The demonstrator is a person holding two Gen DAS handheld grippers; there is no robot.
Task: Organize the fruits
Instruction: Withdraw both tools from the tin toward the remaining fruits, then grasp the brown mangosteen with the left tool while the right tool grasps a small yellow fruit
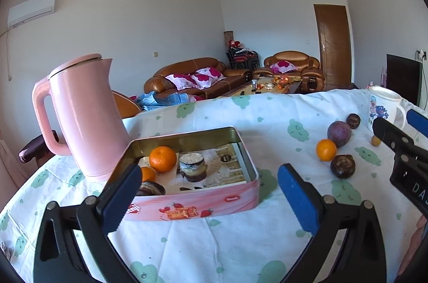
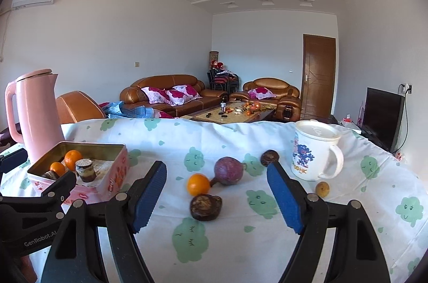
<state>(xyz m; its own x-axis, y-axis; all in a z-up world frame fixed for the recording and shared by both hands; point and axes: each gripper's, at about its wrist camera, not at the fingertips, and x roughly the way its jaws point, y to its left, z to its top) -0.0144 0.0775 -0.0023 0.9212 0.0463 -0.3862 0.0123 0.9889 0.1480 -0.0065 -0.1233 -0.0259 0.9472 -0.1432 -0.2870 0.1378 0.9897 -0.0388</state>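
Note:
A pink tin (image 1: 200,205) lies open on the tablecloth with two oranges (image 1: 163,158) and a dark fruit (image 1: 149,188) inside. My left gripper (image 1: 211,198) stands open just in front of the tin, its pads clear of the walls. To the right, loose on the cloth, lie an orange (image 2: 198,184), a purple passion fruit (image 2: 228,170), two dark wrinkled fruits (image 2: 205,207) and a small yellow fruit (image 2: 322,188). My right gripper (image 2: 217,188) is open just short of the near dark fruit, holding nothing.
A pink kettle (image 1: 80,117) stands behind the tin on the left. A white lidded mug (image 2: 314,152) stands at the right, near the yellow fruit. The table's far edge runs behind them; beyond are sofas and a coffee table.

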